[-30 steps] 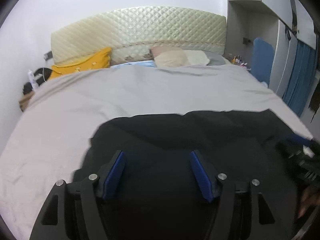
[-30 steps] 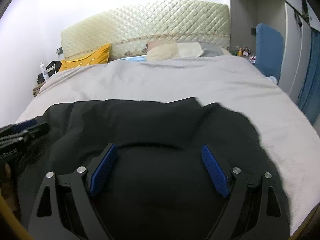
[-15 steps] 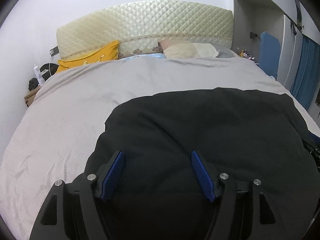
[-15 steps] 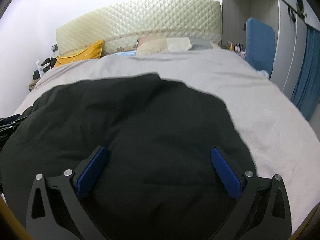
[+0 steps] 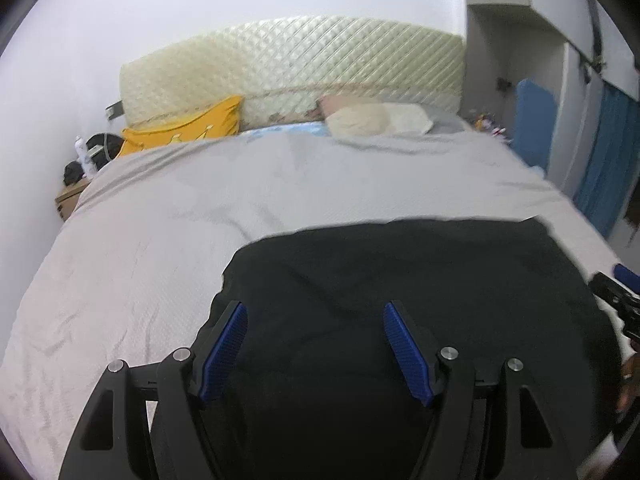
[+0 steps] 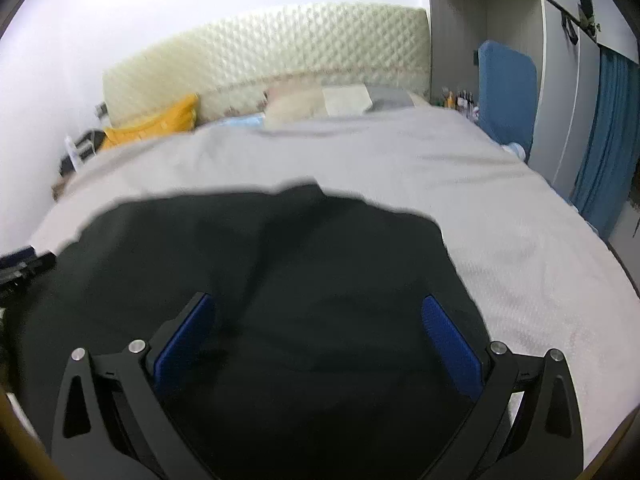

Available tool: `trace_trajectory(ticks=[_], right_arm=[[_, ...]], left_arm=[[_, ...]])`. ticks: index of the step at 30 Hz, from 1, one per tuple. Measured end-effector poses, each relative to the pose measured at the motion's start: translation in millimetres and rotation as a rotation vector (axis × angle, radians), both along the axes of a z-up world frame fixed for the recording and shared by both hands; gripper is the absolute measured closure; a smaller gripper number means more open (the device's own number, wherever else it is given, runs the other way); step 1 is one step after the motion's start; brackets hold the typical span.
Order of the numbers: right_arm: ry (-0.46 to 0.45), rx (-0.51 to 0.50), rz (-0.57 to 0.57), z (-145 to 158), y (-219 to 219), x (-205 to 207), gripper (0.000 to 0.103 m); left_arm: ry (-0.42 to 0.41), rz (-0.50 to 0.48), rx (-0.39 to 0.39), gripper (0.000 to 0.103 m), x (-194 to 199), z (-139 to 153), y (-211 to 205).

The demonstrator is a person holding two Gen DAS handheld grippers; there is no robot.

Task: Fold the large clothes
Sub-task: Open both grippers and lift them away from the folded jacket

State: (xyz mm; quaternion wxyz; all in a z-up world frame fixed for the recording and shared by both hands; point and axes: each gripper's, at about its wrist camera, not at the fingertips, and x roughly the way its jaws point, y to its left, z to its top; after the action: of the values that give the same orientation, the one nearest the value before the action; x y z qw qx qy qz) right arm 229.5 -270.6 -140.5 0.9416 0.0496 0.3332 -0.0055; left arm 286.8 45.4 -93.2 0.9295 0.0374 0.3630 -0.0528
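Observation:
A large black garment (image 5: 400, 280) lies spread on the near part of a bed with a grey cover (image 5: 200, 208); it also shows in the right wrist view (image 6: 280, 264). My left gripper (image 5: 316, 316) is open, its blue-padded fingers over the garment's left part with nothing between them. My right gripper (image 6: 316, 308) is open wide over the garment's right part. The right gripper's tip (image 5: 624, 276) shows at the right edge of the left wrist view. The left gripper's tip (image 6: 20, 264) shows at the left edge of the right wrist view.
A quilted cream headboard (image 5: 296, 64) stands at the far end, with a yellow pillow (image 5: 188, 128) and cream pillows (image 5: 376, 118) below it. A cluttered nightstand (image 5: 80, 176) stands far left. A blue chair (image 6: 506, 92), a wardrobe and a blue curtain (image 6: 604, 136) stand on the right.
Both grippers stayed open. The garment's far edge now lies nearer to me than half a second ago, with more bare grey cover behind it.

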Motion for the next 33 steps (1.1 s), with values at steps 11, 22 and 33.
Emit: trace_trajectory(ticks=[11, 22, 33], right_arm=[[-0.209, 0.014, 0.077, 134.2, 36.1, -78.7, 0.000], [-0.359, 0.033, 0.159, 195.9, 68.0, -182.4, 0.000], [-0.431, 0.011, 0.164, 214.7, 94.1, -264.6, 0.000]], left_arm=[[-0.238, 0.003, -0.078, 0.011, -100.9, 129.3, -11.0], [-0.346, -0.040, -0.097, 0.010, -208.7, 184.1, -11.1], [-0.374, -0.052, -0.087, 0.010, -285.4, 191.6, -1.7]])
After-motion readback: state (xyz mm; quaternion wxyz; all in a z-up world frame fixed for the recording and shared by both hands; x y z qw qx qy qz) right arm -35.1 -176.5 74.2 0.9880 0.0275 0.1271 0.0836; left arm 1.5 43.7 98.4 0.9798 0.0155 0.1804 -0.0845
